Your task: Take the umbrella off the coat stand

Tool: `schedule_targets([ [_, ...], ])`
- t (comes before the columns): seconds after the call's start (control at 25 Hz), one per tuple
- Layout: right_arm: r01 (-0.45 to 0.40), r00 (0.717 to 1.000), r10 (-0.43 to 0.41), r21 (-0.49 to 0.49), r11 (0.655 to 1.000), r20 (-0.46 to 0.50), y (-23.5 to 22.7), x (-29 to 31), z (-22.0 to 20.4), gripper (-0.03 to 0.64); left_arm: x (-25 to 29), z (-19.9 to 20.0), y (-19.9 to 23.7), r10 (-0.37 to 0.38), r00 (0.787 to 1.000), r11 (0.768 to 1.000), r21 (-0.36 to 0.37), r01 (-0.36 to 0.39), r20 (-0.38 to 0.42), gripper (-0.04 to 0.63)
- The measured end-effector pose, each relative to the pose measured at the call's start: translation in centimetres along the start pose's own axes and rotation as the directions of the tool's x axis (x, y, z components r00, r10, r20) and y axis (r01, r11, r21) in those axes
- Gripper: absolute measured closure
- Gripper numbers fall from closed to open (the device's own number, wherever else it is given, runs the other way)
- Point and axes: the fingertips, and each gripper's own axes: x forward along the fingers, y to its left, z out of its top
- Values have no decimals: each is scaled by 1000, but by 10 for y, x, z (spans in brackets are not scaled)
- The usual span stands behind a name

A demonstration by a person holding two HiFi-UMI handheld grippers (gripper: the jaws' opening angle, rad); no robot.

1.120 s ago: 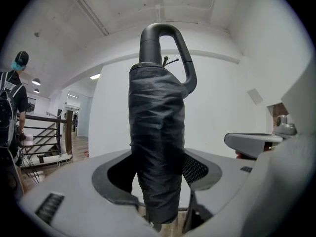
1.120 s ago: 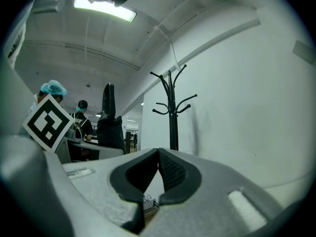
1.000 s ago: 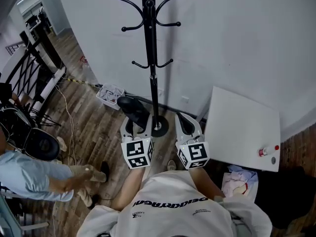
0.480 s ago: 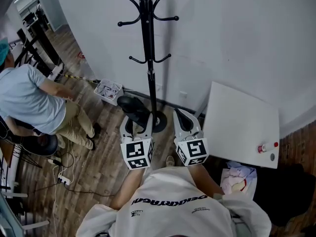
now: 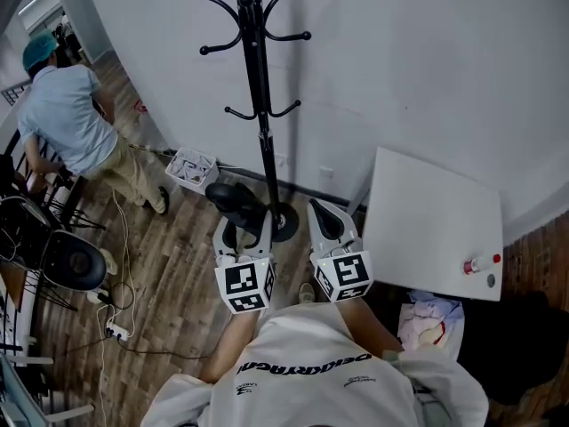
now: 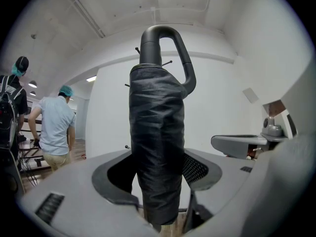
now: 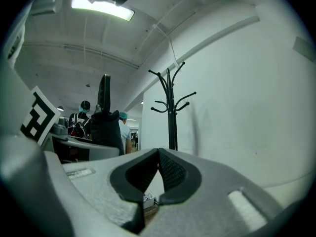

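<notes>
Jaws of the left gripper clamped on the folded umbrella, pads pressing its lower body from both sides; jaws of the right gripper together with nothing between them. Grip sits low on the bundle, so most of the length stands above the jaws, upright, handle uppermost: likely the hold that let the loop be lifted clear of a hook. The umbrella is in the left gripper, in front of the person's chest and short of the coat stand, not hanging from it. Every hook visible in the head view is bare, so I judge the removal itself done and only the carry-away or set-down left. Right gripper is level beside the left, idle; one gripper looks enough for an object this light. White counter to the right of the stand's base is the nearest surface, bare but for two small items at its far corner. A person in a light shirt stands well apart at the left, by the railing, clear of the work. Umbrella appearance: compact folding type, black, the canopy fabric wrapped tight round the shaft with soft wrinkles and a faint sheen; body roughly cylindrical, slightly wider at the middle. Handle is a smooth dark closed loop, rounded at the top like a carabiner. Fabric should give a little under the pads
</notes>
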Motion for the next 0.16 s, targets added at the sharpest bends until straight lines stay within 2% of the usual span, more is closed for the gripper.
schedule_targets([
  [0.16, -2, 1000, 2, 1, 1000, 2, -2, 2, -1, 620, 2, 0, 0, 8, 1000, 1000, 2, -8, 18, 334],
])
